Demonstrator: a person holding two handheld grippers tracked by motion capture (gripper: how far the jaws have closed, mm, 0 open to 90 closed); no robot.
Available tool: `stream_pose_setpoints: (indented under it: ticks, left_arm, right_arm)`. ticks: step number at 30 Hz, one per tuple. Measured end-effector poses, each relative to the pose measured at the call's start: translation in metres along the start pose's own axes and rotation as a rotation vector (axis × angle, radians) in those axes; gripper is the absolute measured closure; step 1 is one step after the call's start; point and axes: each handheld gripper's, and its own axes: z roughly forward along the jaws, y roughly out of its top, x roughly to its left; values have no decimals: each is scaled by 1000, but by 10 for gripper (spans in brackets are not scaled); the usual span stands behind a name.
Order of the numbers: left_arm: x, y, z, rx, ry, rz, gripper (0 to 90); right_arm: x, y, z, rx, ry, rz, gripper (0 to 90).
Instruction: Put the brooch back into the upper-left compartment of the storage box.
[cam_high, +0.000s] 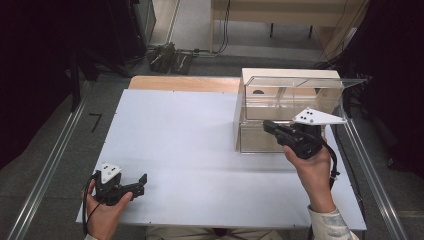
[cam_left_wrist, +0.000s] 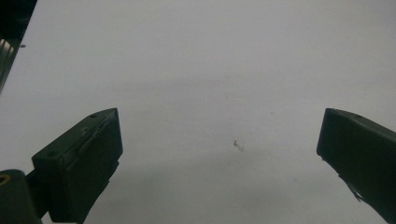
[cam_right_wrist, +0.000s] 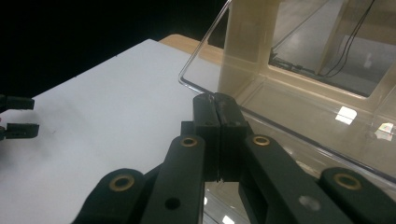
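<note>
Looking down from the high view, I saw a pale tabletop (cam_high: 200, 150), matte and faintly blue-white, resting on a wooden board whose far edge peeked out behind it. Around it lay grey carpeted floor (cam_high: 55, 165), metal rails down both sides, dark curtains left and right, and cables near a light wooden bench at the back.

My right gripper (cam_high: 268, 126) had its jaws pressed fully together with nothing between them, tips at the front lip of the clear plastic box (cam_high: 285, 100) that stood on the tabletop's far right part. In the right gripper view the shut tips (cam_right_wrist: 215, 100) sat just at that transparent edge (cam_right_wrist: 205, 56); whether they touched it I could not tell.

My left gripper (cam_high: 140, 184) rested low at the near left corner, jaws spread wide. The left gripper view showed bare surface (cam_left_wrist: 219, 84) with a few tiny specks.
</note>
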Motion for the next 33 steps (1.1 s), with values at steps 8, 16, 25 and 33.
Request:
stream_pose_setpoints:
  ticks: [8,16,25,33]
  left_arm:
    - [0,0,0,0,0,1,12]
    - [0,0,0,0,-1,2,12]
    - [0,0,0,0,0,1,12]
    - [1,0,0,1,-1,1,12]
  right_arm:
    - [-5,2,-3,-15,-11,9,869]
    - [-11,5,-3,-26,-20,23,868]
    - [-20,6,-2,-31,-32,42,868]
    - [-25,6,0,-38,-41,52,868]
